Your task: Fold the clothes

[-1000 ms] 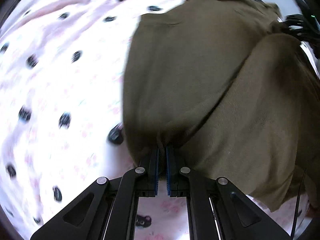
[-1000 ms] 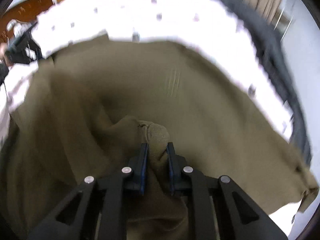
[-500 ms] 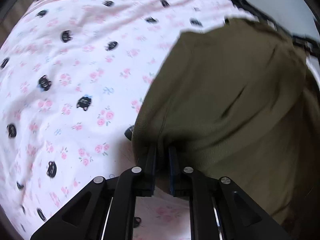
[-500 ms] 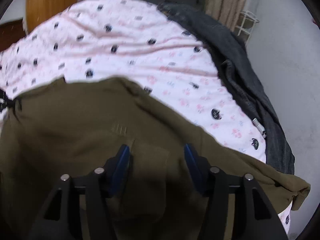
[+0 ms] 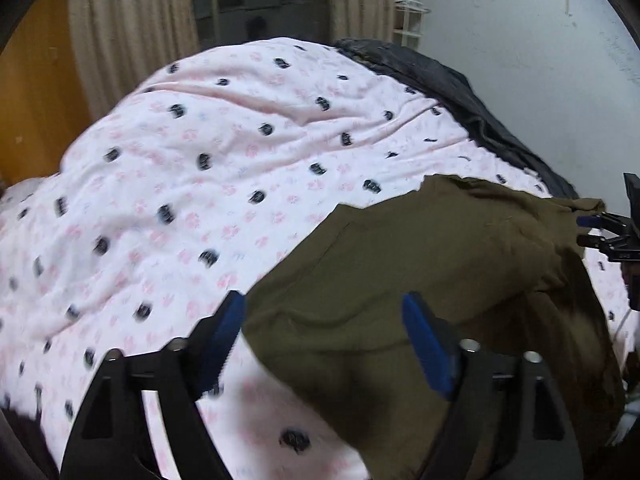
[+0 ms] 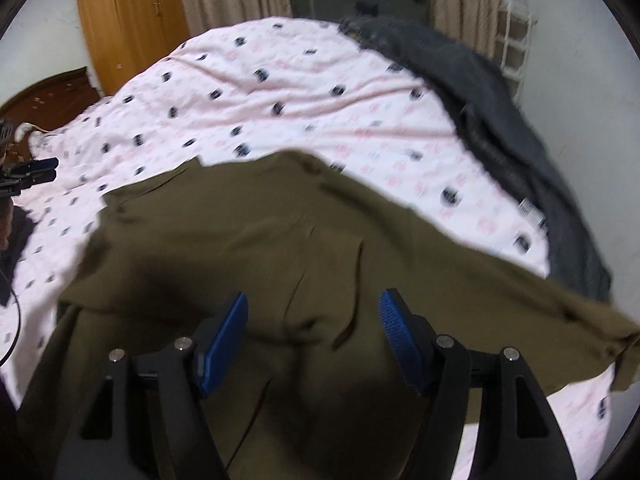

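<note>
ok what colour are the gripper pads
Blue pads, clearest in the right wrist view.

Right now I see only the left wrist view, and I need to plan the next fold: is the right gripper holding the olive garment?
Observer: No. The right gripper is open above the olive garment, with nothing clamped between its pads.
Operator: Where does the cloth end on that side?
Observer: Its right corner lies bunched to the right of that gripper, by the near end of the dark denim garment. I cannot tell whether they touch.
</note>
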A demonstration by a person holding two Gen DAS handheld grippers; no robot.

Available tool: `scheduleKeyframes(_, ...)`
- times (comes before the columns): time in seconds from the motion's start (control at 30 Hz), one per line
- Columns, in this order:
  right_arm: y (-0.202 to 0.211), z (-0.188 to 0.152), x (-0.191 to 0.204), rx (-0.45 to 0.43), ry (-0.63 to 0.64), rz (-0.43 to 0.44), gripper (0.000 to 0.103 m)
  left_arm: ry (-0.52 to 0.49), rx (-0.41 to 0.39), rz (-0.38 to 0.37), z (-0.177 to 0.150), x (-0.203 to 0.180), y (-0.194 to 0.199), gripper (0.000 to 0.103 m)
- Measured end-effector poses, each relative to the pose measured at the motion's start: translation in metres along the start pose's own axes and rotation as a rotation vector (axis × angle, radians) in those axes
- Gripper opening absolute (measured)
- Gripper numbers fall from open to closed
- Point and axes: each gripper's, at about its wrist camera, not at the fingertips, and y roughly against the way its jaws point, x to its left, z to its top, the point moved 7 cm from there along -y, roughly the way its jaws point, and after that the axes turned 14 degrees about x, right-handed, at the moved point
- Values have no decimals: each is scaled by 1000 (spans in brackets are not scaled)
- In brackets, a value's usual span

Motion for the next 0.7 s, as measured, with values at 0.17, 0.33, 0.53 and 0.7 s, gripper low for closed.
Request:
scheduleKeyframes(0.17, -27, -10, -3, 68, 89, 6, 63, 101, 188, 7, -89, -32, -40, 86)
scheduleKeyframes(0.33, -55, -12, -14, 116, 109, 54, 36, 178, 269, 51, -144, -47, -72, 86)
scheduleKeyframes(0.53, -75, -7, -24, 139, 96, 92, 32, 237, 244, 38, -132, -41, -88, 86)
scheduleKeyframes(0.7, -81, -4, -24, 136, 62, 171, 16, 283, 219, 24, -119, -36, -101, 84)
